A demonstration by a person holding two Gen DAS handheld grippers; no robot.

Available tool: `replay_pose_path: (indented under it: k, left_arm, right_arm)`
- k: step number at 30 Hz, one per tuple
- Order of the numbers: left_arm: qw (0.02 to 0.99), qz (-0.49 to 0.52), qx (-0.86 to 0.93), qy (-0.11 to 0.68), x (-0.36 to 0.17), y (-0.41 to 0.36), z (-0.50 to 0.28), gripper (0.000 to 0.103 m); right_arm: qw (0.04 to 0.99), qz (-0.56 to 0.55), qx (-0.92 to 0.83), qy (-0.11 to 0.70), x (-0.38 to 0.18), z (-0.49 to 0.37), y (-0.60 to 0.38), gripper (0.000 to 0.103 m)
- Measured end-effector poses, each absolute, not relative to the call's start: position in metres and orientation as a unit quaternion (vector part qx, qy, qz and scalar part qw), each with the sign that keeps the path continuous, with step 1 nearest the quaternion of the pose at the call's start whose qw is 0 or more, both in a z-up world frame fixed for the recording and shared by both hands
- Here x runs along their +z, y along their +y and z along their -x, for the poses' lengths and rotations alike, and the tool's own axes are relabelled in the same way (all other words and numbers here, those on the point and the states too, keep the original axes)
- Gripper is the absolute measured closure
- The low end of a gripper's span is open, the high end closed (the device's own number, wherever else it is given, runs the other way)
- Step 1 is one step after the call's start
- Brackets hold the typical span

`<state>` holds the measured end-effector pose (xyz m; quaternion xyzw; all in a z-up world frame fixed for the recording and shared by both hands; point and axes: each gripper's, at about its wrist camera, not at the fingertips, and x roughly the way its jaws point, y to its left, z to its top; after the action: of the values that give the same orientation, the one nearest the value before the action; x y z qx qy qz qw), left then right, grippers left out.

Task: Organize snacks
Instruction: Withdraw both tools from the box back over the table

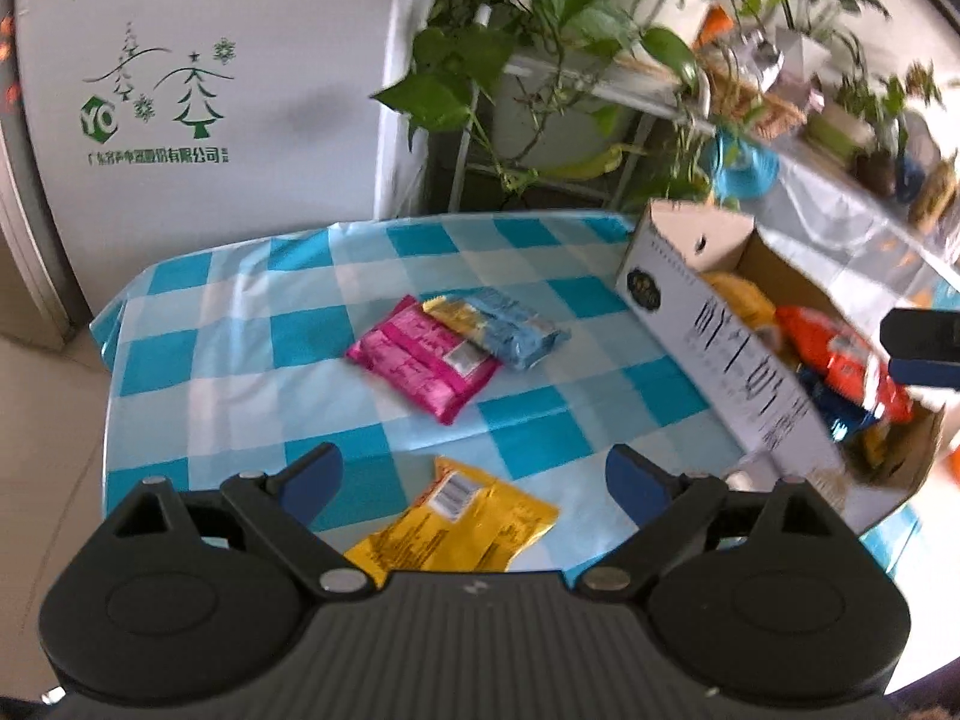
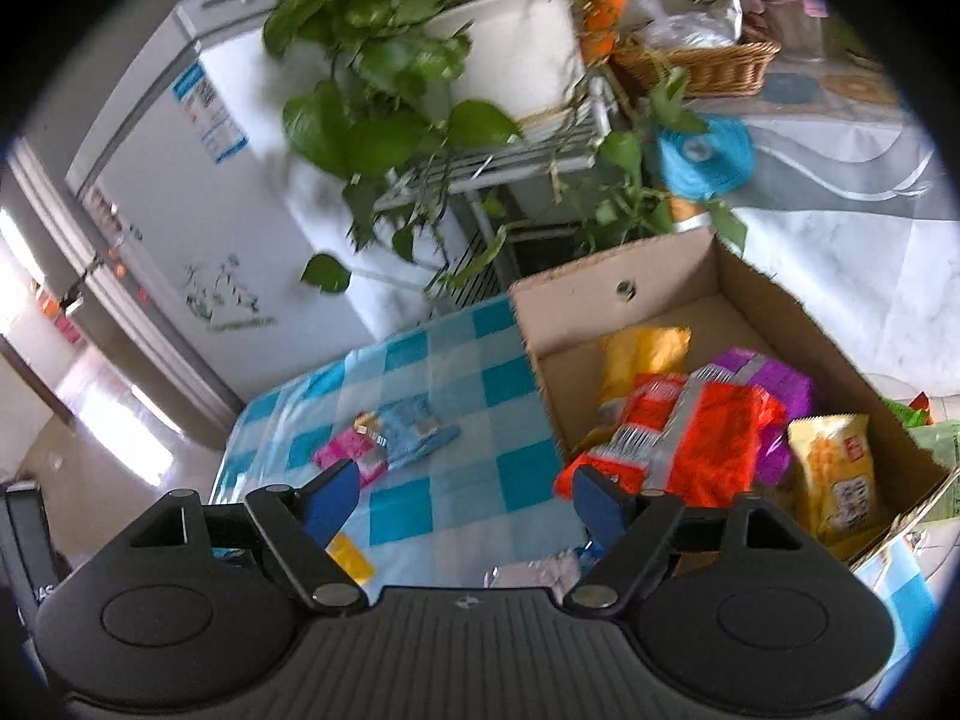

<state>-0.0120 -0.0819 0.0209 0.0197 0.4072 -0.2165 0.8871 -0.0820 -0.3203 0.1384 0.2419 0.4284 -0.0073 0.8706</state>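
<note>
Snacks split between box and table. Box: open cardboard, on the table's right side, holds at least 5 packets: 1 orange, 1 purple, 1 yellow at the back, 1 yellow with a red label in the near corner, 1 dark blue seen from the left wrist. Table, blue-and-white check cloth: 3 packets loose. Pink and light blue touch at mid-table, blue overlapping pink's edge. Yellow packet lies flat, barcode up, under the left gripper. Left fingers spread wide, empty. Right gripper over the box's near left edge, fingers wide apart, empty.
</note>
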Motion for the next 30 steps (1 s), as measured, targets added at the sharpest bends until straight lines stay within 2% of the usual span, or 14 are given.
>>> replay_pose_path:
  k: [9, 30]
  left_arm:
    - [0.877, -0.031, -0.217, 0.428, -0.009, -0.087, 0.008, 0.009]
    - [0.884, -0.02, -0.146, 0.443, -0.03, -0.06, -0.008, 0.009]
  right_arm:
    - [0.852, -0.237, -0.02, 0.466, 0.113, 0.091, -0.281, 0.02]
    - [0.853, -0.204, -0.162, 0.452, 0.059, 0.107, -0.242, 0.02]
